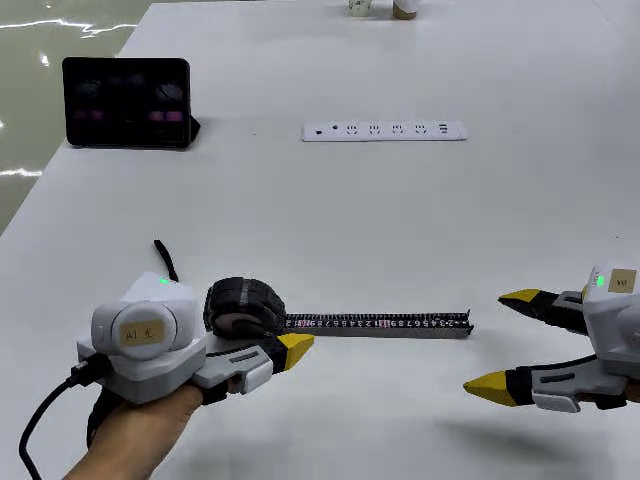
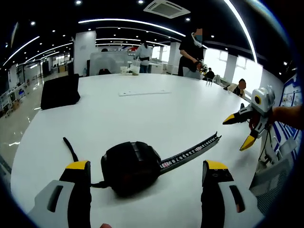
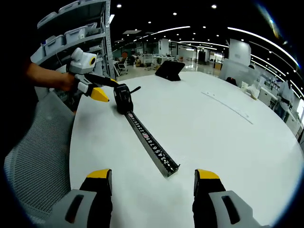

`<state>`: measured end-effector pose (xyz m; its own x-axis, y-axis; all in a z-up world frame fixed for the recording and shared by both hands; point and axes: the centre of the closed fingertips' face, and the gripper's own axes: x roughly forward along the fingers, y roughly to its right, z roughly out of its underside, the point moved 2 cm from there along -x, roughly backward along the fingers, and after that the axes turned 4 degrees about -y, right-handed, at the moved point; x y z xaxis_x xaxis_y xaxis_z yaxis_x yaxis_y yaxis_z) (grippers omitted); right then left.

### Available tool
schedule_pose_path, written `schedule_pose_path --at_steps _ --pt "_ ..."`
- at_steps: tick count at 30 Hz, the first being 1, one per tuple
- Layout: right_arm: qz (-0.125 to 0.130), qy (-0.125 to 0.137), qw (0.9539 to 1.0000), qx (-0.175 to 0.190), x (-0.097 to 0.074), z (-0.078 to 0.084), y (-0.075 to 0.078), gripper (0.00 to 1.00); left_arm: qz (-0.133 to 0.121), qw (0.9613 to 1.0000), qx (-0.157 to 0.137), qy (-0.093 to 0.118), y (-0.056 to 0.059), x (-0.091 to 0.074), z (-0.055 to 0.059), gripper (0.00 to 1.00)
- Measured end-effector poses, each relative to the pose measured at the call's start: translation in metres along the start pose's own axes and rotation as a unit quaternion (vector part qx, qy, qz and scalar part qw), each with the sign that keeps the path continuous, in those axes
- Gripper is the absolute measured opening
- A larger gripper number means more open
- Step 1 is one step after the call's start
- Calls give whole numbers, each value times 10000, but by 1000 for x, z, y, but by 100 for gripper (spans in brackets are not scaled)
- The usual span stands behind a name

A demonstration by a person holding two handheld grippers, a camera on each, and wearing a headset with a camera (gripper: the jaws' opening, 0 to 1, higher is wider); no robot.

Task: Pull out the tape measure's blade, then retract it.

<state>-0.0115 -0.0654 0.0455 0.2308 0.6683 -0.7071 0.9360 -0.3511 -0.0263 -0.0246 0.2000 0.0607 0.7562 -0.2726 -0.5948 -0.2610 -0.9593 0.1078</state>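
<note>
The black tape measure (image 1: 245, 308) lies on the white table (image 1: 400, 230) with its blade (image 1: 380, 323) drawn out to the right. Its end hook (image 1: 467, 322) rests flat on the table. My left gripper (image 1: 280, 325) is open, and the case (image 2: 133, 166) sits between its yellow-tipped jaws without either one touching it. The blade (image 2: 190, 153) runs off to the right. My right gripper (image 1: 503, 341) is open a little beyond the blade's end. The hook (image 3: 171, 167) lies just ahead of its jaws, between them and untouched. The right gripper (image 2: 237, 131) appears in the left gripper view.
A black tablet on a stand (image 1: 127, 102) is at the back left. A white power strip (image 1: 385, 131) lies across the middle back, and small cups (image 1: 380, 8) stand at the far edge. The tape's black wrist strap (image 1: 165, 260) trails behind the case. People stand in the background (image 2: 192, 52).
</note>
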Motion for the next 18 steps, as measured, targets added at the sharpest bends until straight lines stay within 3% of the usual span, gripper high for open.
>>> schedule_pose_path --at_steps 6,18 --pt "-113 -110 9996 -253 3 0 5 61 -176 9994 -285 -16 -6 3 -1 88" --pt "-313 -329 9954 -847 14 3 18 46 -388 9979 -510 -92 -11 7 1 81"
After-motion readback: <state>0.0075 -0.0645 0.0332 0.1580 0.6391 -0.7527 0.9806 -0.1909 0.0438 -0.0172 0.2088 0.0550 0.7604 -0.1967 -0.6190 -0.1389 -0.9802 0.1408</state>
